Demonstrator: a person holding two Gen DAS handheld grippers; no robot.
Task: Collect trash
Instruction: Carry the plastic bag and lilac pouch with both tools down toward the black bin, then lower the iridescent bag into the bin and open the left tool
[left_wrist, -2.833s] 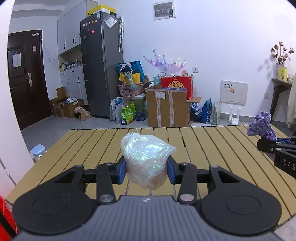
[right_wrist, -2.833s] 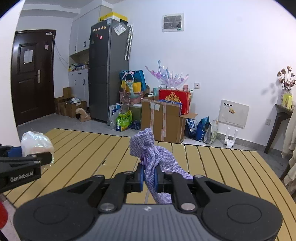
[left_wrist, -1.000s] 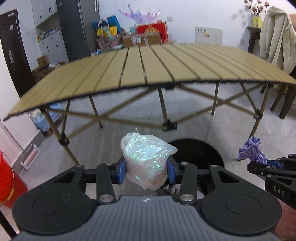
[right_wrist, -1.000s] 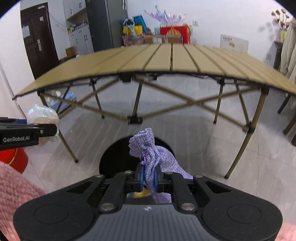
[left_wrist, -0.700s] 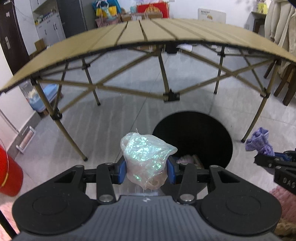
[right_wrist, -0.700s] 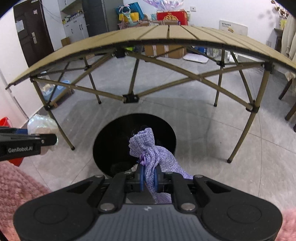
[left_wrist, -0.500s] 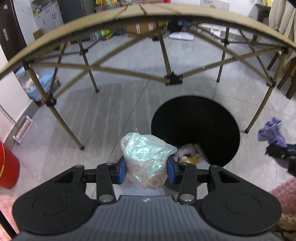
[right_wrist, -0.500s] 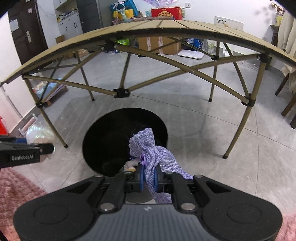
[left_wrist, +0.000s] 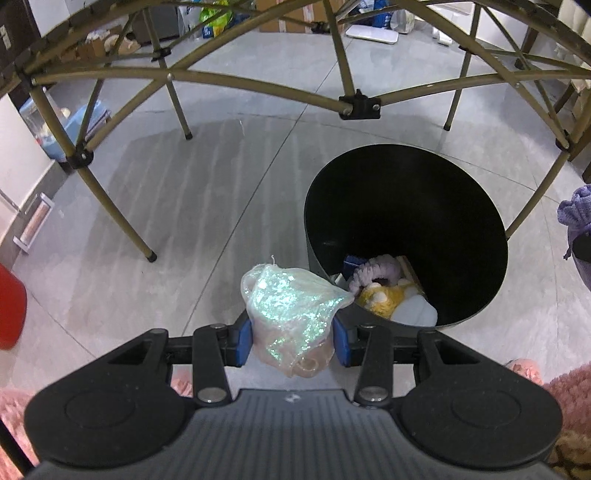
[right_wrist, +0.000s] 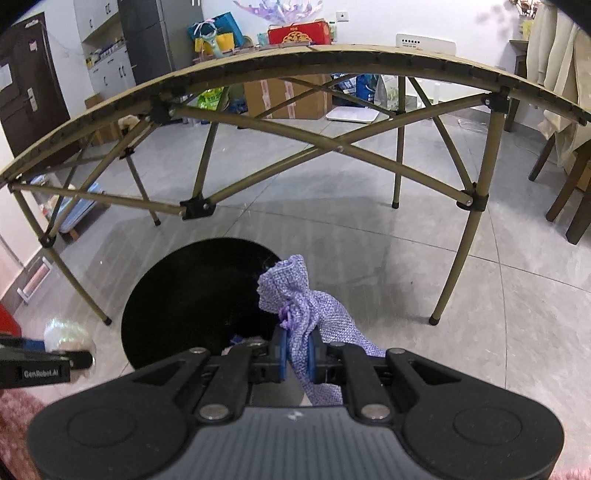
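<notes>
Left wrist view: left gripper (left_wrist: 292, 341) clamps a crumpled iridescent wrapper (left_wrist: 291, 314) between its blue pads, just beside the near rim of the black bin (left_wrist: 476, 221). Bin interior mostly dark; at the bottom a yellow plush item (left_wrist: 380, 297), something white and a purple ring show, the rest unreadable. At the right edge only a cut-off scrap of the purple cloth (left_wrist: 574, 214) appears.

Right wrist view: right gripper (right_wrist: 297, 356) is closed tight on that purple cloth, which stands over the bin's right rim. Bin contents nearly hidden behind the gripper body. The wrapper is blurred at far left. The folding table (right_wrist: 295, 59) shows its top edge here; the left view catches only its legs and braces.
</notes>
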